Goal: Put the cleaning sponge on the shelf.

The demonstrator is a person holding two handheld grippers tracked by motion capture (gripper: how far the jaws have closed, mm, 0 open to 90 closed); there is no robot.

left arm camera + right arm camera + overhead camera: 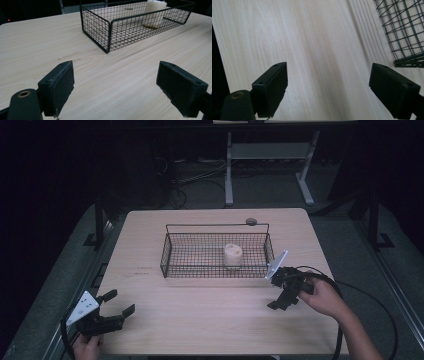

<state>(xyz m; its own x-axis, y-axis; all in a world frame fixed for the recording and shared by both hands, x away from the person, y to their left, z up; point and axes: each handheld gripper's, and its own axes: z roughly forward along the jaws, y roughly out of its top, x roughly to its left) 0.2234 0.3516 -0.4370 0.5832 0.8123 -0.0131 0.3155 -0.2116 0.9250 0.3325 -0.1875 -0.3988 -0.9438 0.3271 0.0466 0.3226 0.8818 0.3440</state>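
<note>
Standing seemingly upright in the basket (170,251), the pale roll (232,255) sits beyond both empty, wide-jawed grippers.

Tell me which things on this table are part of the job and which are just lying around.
Part of the job:
- wire basket
- pale roll, standing inside the basket
- left gripper, jaws open, holding nothing
- right gripper, jaws open over bare table

Just lying around:
- small round grey disc near the far table edge, behind the basket
</note>
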